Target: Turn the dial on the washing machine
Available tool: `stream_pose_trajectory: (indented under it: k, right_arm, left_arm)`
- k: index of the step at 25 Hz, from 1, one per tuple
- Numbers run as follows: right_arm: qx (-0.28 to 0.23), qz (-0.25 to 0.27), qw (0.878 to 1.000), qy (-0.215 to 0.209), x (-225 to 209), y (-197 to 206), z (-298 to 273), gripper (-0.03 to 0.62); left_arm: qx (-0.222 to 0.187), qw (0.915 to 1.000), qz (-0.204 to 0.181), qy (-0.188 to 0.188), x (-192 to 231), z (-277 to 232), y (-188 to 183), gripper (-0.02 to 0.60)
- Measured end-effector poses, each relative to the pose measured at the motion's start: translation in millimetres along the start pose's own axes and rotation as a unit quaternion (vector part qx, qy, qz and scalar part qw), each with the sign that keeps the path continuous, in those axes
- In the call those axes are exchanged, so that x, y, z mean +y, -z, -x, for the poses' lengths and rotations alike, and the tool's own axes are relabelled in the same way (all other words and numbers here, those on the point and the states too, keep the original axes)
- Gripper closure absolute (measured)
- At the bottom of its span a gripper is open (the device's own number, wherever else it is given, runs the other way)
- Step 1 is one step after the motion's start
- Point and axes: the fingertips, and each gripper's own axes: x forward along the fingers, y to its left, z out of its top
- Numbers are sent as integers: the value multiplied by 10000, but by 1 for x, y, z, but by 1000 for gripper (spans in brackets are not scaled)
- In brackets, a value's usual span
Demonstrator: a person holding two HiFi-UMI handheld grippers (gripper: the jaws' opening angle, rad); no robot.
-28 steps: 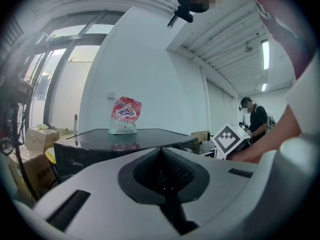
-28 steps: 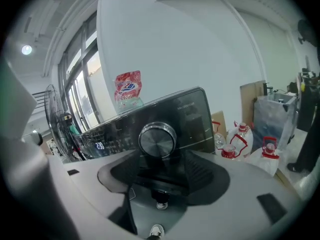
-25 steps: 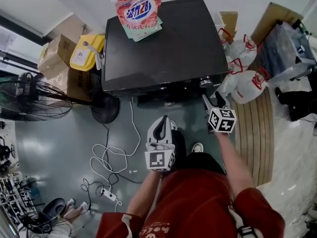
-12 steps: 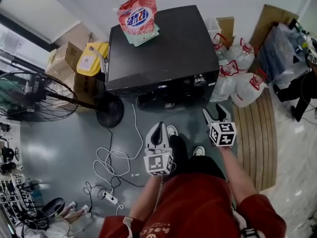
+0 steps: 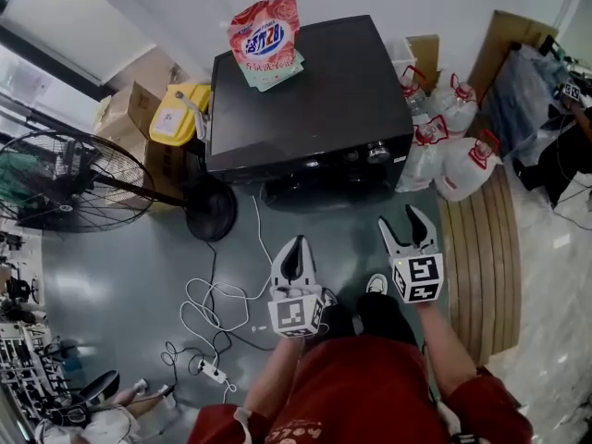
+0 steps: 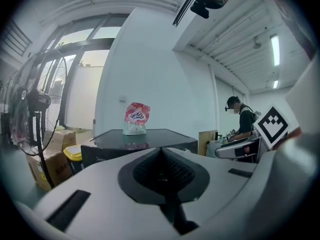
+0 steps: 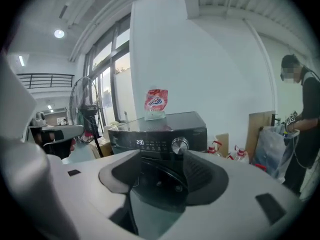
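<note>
The black washing machine [image 5: 305,91] stands ahead of me, a red and white detergent bag [image 5: 265,31] on its lid. Its silver dial [image 5: 376,153] sits at the right end of the front panel, and in the right gripper view this dial [image 7: 179,145] is beside a lit display. My right gripper [image 5: 404,222] hangs open, short of the dial and apart from it. Its jaws have just been closing a little, with nothing between them. My left gripper [image 5: 292,252] is shut and empty, lower left of the machine's front, and in its own view the left gripper [image 6: 161,151] points at the machine.
A standing fan [image 5: 69,178] is at the left, with cardboard boxes [image 5: 129,114] and a yellow container [image 5: 176,114] behind it. Water jugs [image 5: 458,165] stand right of the machine. Cables and a power strip [image 5: 208,368] lie on the floor. A person [image 7: 305,119] stands far right.
Both grippers have drawn back from the machine's front. The right one was close under the dial and now sits farther off and higher, rolled a little.
</note>
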Motion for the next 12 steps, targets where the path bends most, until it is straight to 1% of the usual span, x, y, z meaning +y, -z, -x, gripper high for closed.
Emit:
stream_pose_trajectory:
  k: [4,8,12]
  right_arm:
    - [-194,261,9995,22,29,-20,11,324]
    - [-364,220,9991,6,58,-38,20,332]
    - [-570,316,9979,-2,84,-59,27,338]
  left_arm:
    - [-150,9999,-55,22,16,9,-12,572]
    - [-321,9993,-166,68,36,22,-26,572]
    - [-479,9987,-154,25,62,34,-48,572]
